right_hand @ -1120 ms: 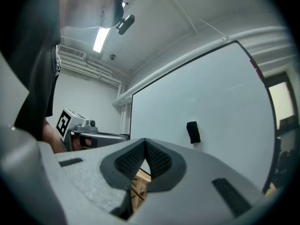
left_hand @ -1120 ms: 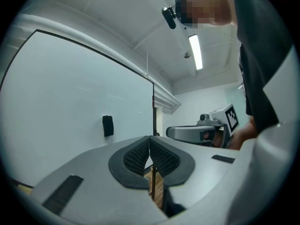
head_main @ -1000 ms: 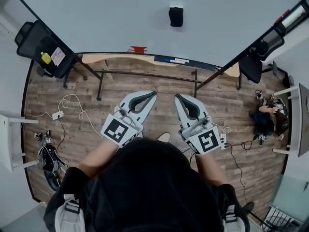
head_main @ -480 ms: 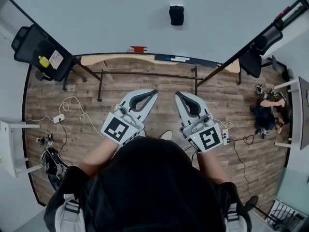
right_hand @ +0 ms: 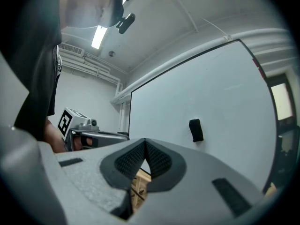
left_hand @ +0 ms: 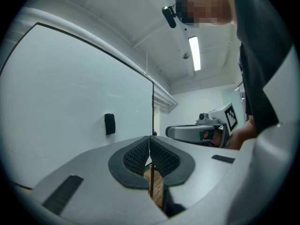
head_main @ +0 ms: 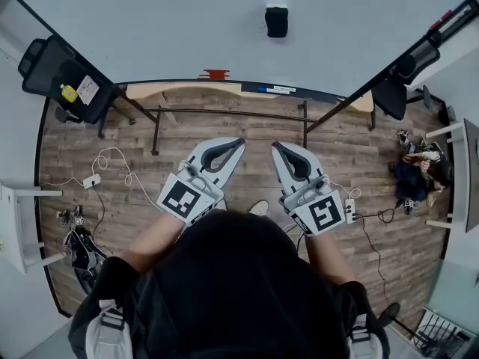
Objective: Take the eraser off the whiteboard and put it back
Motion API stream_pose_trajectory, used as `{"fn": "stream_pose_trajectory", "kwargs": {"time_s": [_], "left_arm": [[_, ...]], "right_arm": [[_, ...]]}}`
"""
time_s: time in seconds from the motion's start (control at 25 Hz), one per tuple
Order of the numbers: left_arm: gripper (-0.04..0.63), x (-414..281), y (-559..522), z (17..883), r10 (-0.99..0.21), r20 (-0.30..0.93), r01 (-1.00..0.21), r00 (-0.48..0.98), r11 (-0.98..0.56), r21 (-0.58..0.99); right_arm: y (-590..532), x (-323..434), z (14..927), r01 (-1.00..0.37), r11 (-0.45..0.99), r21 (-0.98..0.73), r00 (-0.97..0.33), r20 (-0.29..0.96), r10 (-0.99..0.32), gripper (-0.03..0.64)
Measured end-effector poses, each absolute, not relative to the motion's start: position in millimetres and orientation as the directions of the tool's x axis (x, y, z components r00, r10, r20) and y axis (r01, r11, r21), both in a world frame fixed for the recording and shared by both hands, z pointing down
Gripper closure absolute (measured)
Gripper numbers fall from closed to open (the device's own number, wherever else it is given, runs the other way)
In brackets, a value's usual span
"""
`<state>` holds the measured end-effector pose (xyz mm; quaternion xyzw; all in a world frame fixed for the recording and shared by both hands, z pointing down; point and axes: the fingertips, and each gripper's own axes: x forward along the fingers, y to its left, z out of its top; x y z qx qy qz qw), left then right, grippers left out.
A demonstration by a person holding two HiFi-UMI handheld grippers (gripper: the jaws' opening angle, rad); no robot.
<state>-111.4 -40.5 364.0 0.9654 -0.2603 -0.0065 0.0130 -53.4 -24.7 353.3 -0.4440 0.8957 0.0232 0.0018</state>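
A black eraser (head_main: 276, 21) clings upright to the whiteboard (head_main: 187, 28) ahead of me; it also shows in the left gripper view as the eraser (left_hand: 109, 124) and in the right gripper view as the eraser (right_hand: 195, 130). My left gripper (head_main: 237, 142) and right gripper (head_main: 276, 148) are held side by side, level, well short of the board. Both are shut, jaw tips touching, with nothing between them. From the left gripper (left_hand: 149, 137) the right one shows to its right; from the right gripper (right_hand: 145, 140) the left one shows at its left.
A marker tray (head_main: 247, 90) runs along the board's lower edge with a red item (head_main: 215, 74) and markers. The board's metal stand legs (head_main: 156, 129) rest on the wood floor. A black chair (head_main: 56, 69) stands left, another chair (head_main: 393, 96) right; cables (head_main: 112, 167) lie on the floor.
Both grippers have kept their places and stayed shut. The view has shifted very slightly; the eraser has stayed on the board.
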Motion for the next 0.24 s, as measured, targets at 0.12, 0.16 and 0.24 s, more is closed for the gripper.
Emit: {"fn": "stream_pose_trajectory", "kwargs": {"time_s": [0.12, 0.16, 0.24], "left_arm": [[0.598, -110.5, -40.4, 364.8, -0.506, -0.011, -0.505, 0.863, -0.863, 0.029], [0.598, -110.4, -40.5, 365.9, -0.507, -0.008, -0.506, 0.862, -0.862, 0.031], [0.598, -109.6, -41.1, 366.7, -0.508, -0.009, -0.507, 0.861, -0.861, 0.034]], "right_arm": [[-24.2, -53.0, 355.0, -0.794, 0.606, 0.039, -0.607, -0.020, -0.794, 0.617], [-24.5, -52.7, 355.7, -0.794, 0.606, 0.038, -0.607, -0.019, -0.794, 0.617], [-25.4, -51.9, 356.9, -0.794, 0.607, 0.035, -0.608, -0.018, -0.794, 0.617]]}}
